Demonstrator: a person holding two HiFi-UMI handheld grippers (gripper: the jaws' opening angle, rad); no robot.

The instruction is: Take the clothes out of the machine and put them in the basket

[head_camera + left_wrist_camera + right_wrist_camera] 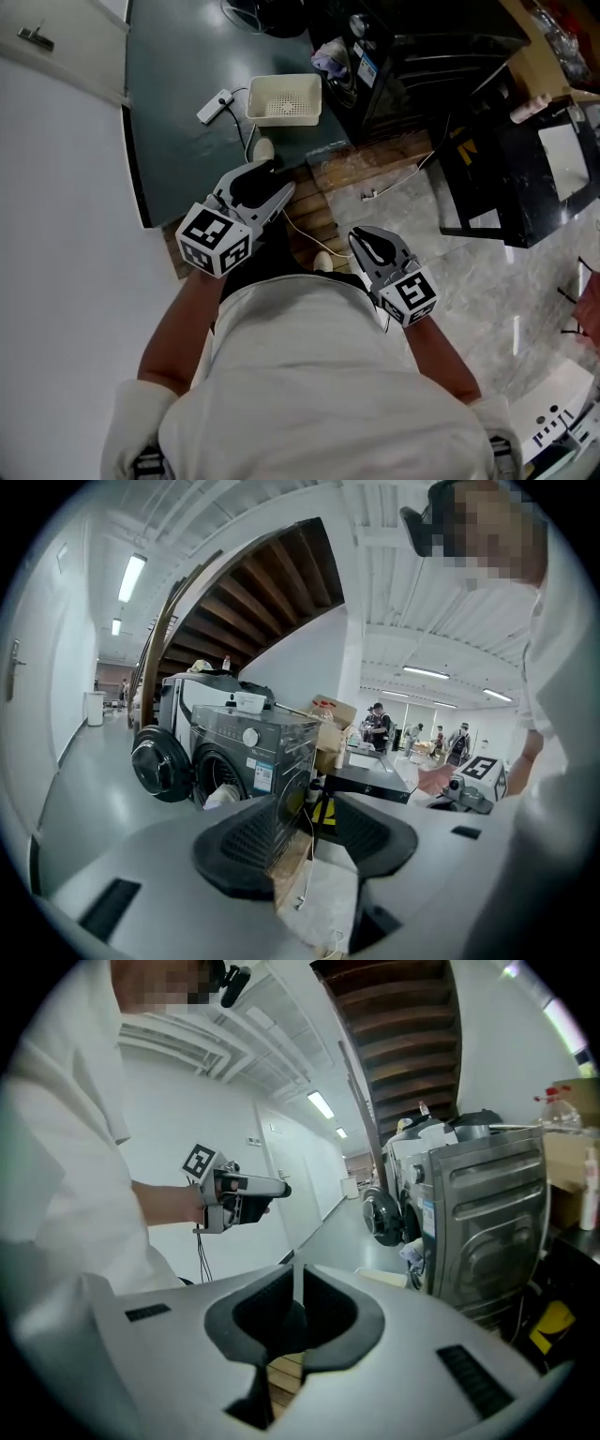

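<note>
The white basket (pixel 284 98) stands empty on the green floor, beside the dark washing machine (pixel 412 56). The machine's round door (pixel 159 763) hangs open, and pale clothes (pixel 222 796) bulge out of the drum; they also show in the head view as clothes (pixel 330 58). My left gripper (pixel 267 178) is held in the air well short of the machine, its jaws open with nothing between them (pixel 309 832). My right gripper (pixel 367 242) is close to my body, jaws shut and empty (pixel 293 1302). From the right gripper view the machine (pixel 478 1222) stands at the right.
A white power strip (pixel 216 106) and its cable lie left of the basket. A wooden pallet (pixel 309 225) sits under the machine's side. A black frame table (pixel 506 178) stands at the right, and a white wall (pixel 56 187) runs along the left.
</note>
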